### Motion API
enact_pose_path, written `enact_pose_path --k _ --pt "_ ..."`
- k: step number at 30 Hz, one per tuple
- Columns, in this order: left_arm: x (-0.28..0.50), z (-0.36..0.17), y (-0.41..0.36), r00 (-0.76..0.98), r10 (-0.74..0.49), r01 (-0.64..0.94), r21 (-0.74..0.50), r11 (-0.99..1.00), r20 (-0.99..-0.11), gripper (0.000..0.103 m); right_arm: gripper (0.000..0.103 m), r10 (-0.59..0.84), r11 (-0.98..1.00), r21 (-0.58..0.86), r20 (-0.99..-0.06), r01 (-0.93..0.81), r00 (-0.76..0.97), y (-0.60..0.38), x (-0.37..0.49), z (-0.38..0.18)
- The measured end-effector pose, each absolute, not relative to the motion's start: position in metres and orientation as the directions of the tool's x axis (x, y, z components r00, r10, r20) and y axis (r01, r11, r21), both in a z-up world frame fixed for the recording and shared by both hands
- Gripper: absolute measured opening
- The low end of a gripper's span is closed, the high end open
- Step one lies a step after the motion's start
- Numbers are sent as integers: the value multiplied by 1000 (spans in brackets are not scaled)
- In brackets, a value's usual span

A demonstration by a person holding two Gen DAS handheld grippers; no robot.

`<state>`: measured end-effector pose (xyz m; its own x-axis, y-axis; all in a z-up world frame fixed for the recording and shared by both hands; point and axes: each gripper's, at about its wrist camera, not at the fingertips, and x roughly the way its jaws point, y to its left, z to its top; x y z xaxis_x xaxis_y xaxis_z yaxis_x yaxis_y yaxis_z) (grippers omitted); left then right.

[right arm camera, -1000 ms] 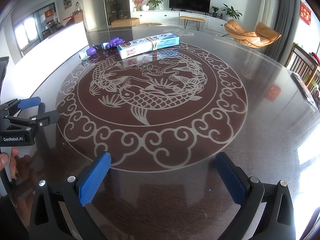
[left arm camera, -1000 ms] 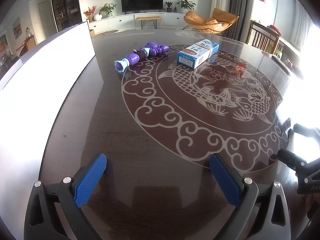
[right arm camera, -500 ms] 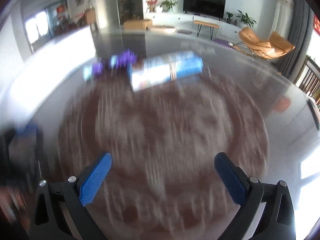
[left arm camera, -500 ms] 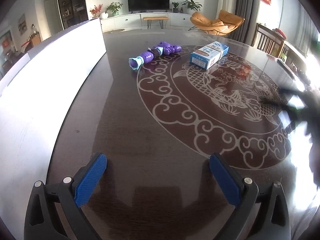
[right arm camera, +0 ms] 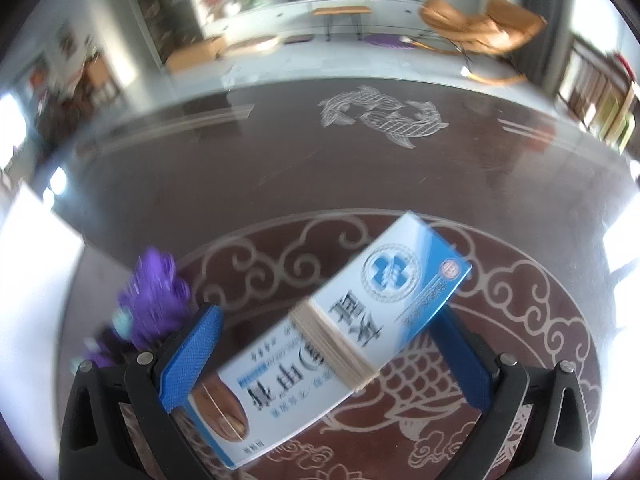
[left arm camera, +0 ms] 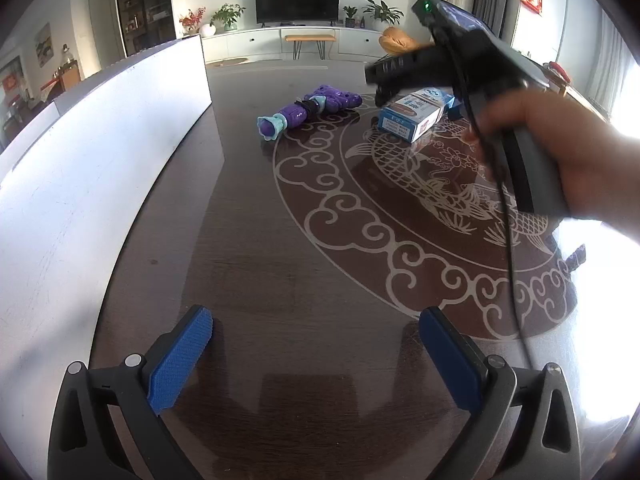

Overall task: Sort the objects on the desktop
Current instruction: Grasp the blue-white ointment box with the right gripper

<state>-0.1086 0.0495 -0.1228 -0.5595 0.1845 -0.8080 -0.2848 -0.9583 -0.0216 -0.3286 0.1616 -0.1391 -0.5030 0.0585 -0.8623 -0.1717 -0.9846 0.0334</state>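
A blue-and-white medicine box [right arm camera: 340, 344] bound with a rubber band [right arm camera: 334, 346] lies diagonally on the dark carved table [right arm camera: 400, 168], lower centre of the right wrist view. The right gripper [right arm camera: 326, 354] straddles it, jaws closing, pads not yet pressing. A purple toy [right arm camera: 154, 300] sits just left. In the left wrist view, the left gripper [left arm camera: 316, 358] hangs released over bare table

In the right wrist view the purple toy [right arm camera: 154, 300] is smeared by motion blur, its near end hidden behind the right tool [right arm camera: 326, 356]. The blue-and-white box [right arm camera: 340, 336] covers the surface's [right arm camera: 280, 184] fish pattern (print too blurred to read), and whether the closing pads touch it is unclear.
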Motion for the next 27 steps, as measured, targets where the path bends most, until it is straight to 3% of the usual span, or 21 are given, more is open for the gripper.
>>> enact_pose_path --k 1,3,4,9,19,25,27 --pt "-108 -123 50 -560 182 -283 -20 -959 -808 103 89 86 -987 -3 -856 -161 -510 160 -325 -140" --pt "-108 -123 50 -560 179 -283 -16 -959 -809 103 48 90 -990 -13 -827 -142 -554 161 -312 -138" --pt "-108 -122 50 -559 178 -283 -16 -959 -809 103 44 86 -991 -11 -821 -135 -565 165 -306 -138" --pt "-109 -122 49 -559 185 -283 -24 -959 -808 103 44 44 -998 -8 -815 -65 -577 182 -262 -140" --pt "-110 -124 52 -559 165 -283 0 -959 -812 103 47 6 -1000 -24 -786 21 -619 213 -84 -140" --pt "-112 -124 51 -548 170 -295 0 -955 -819 103 49 2 -1000 -12 -782 12 -624 212 -70 -138" --pt "-123 -123 55 -505 195 -363 2 -932 -841 103 49 -2 -1000 -7 -782 12 -624 211 -70 -137"
